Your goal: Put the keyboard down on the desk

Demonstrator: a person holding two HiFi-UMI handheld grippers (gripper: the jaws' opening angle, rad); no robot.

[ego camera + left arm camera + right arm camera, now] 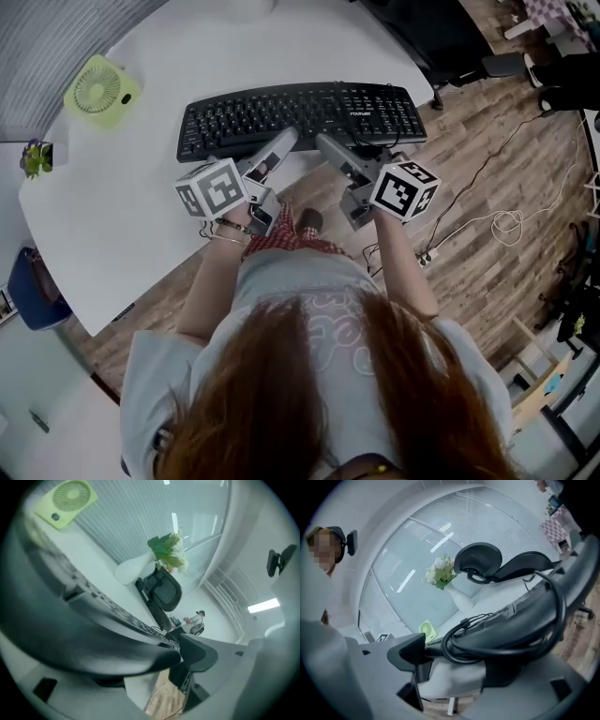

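The black keyboard (300, 117) lies flat on the white desk (141, 197), close to its curved front edge. My left gripper (284, 141) reaches its front edge left of centre, and my right gripper (328, 145) reaches it right of centre. In the left gripper view the keyboard (93, 616) fills the space between the jaws of the left gripper (164, 667), which stand wide apart. In the right gripper view the keyboard (520, 620) and its looped cable (454, 644) sit between the jaws of the right gripper (459, 672), also wide apart. Both are open.
A green fan (101, 91) stands at the desk's far left, with a small plant (36, 157) at its left corner. A black office chair (441, 37) is behind the desk. Cables (506, 223) lie on the wooden floor to the right.
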